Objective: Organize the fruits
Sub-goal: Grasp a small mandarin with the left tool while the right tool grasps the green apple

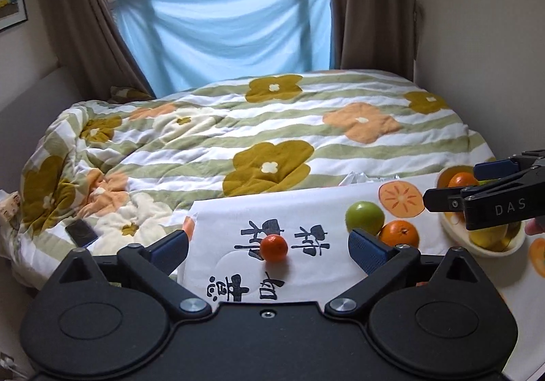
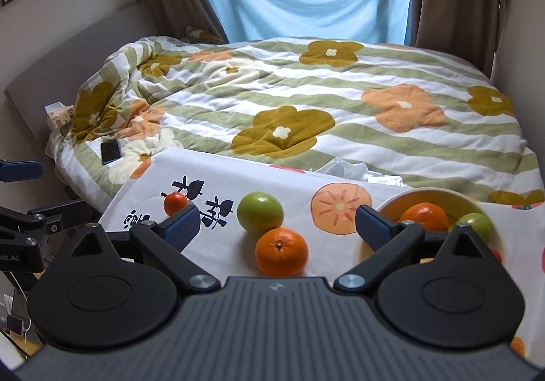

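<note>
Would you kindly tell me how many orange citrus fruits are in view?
3. A small one on the cloth's printed characters, a larger one in front of the green apple, and one inside the bowl. The bowl may hide more.

Both cameras ride just behind their own tools, tilted down over a white printed cloth [image 1: 306, 210] toward the bed [image 1: 272, 128] and the curtained window [image 1: 221, 30].

The left view sits farther left, its left tool [image 1: 269, 249] framing a small orange [image 1: 274, 247] close in, with the right tool [image 1: 477, 197] entering from its right edge.

The right view, over the right tool [image 2: 277, 227], looks closely at a green apple [image 2: 260, 214], a larger orange [image 2: 282, 250] and the bowl [image 2: 439, 192]. Both views share cloth, fruit, bowl, bed and window.
</note>
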